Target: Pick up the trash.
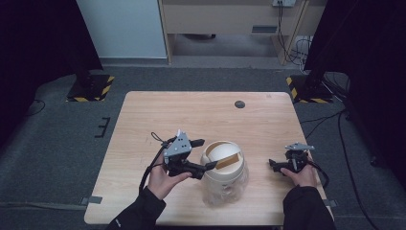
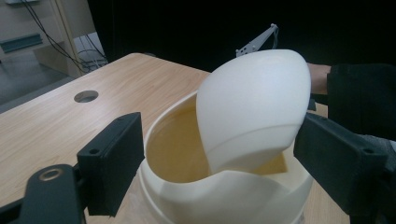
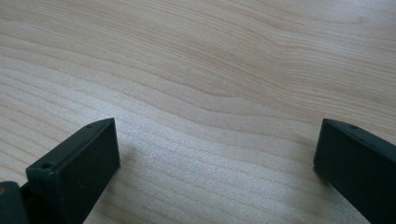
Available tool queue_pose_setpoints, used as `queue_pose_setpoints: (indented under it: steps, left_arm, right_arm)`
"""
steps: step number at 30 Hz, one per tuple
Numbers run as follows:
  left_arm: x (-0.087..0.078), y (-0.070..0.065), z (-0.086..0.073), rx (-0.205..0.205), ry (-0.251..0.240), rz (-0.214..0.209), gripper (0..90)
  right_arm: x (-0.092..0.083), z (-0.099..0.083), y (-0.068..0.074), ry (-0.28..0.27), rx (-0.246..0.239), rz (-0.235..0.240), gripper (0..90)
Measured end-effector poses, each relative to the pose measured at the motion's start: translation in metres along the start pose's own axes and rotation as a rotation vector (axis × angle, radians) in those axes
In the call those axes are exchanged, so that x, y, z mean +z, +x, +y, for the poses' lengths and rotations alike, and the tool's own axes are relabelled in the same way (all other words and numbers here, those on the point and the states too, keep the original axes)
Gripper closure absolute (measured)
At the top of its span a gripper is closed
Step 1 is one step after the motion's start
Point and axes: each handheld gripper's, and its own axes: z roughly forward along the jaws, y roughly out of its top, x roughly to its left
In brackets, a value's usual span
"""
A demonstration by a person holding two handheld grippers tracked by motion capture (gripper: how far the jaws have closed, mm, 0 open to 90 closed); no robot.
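A clear plastic jar (image 1: 224, 184) with a wide white lid (image 1: 221, 160) stands near the table's front middle. In the left gripper view the lid's hinged white flap (image 2: 252, 107) is tilted up over a yellowish opening (image 2: 175, 149). My left gripper (image 1: 205, 154) reaches the lid from the left. It is open (image 2: 219, 135), with the raised flap between its jaws, close to the right-hand one. My right gripper (image 1: 276, 165) rests low on the table to the right of the jar. It is open over bare wood (image 3: 215, 135).
The light wooden table (image 1: 201, 115) has a round cable hole (image 1: 239, 104) near its far edge. Two stands with yellow-black striped bases (image 1: 90, 88) (image 1: 306, 91) sit on the floor behind the table's far corners. The person's right sleeve (image 2: 359, 98) lies beyond the jar.
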Motion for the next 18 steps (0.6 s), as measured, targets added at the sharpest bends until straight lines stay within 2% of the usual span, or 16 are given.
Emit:
queue_pose_setpoints:
  steps: [4, 7, 8, 9, 11, 12, 13, 15, 18]
  left_arm:
    - [-0.010, 0.002, -0.001, -0.013, -0.009, 0.020, 15.9]
    - [-0.023, 0.007, -0.004, -0.041, -0.025, 0.053, 16.0]
    - [-0.030, 0.011, -0.006, -0.050, -0.028, 0.079, 16.0]
    - [-0.030, 0.011, -0.006, -0.050, -0.028, 0.079, 16.1]
    - [-0.040, 0.018, -0.014, -0.067, -0.018, 0.121, 16.3]
    - [-0.040, 0.018, -0.014, -0.067, -0.018, 0.121, 16.5]
    - [-0.044, 0.025, -0.024, -0.090, 0.001, 0.154, 17.2]
    - [-0.045, 0.028, -0.028, -0.102, 0.010, 0.168, 18.3]
    - [-0.041, 0.048, -0.058, -0.152, 0.095, 0.242, 20.1]
  right_arm:
    - [0.000, 0.000, 0.000, 0.000, 0.000, 0.000, 0.6]
    - [0.000, 0.000, 0.000, 0.000, 0.000, 0.000, 0.6]
    - [0.000, 0.000, 0.000, 0.000, 0.000, 0.000, 0.6]
    - [0.000, 0.000, 0.000, 0.000, 0.000, 0.000, 0.6]
    - [0.000, 0.000, 0.000, 0.000, 0.000, 0.000, 0.6]
    - [0.000, 0.000, 0.000, 0.000, 0.000, 0.000, 0.6]
    - [0.000, 0.000, 0.000, 0.000, 0.000, 0.000, 0.6]
    - [0.000, 0.000, 0.000, 0.000, 0.000, 0.000, 0.6]
    - [0.000, 0.000, 0.000, 0.000, 0.000, 0.000, 0.6]
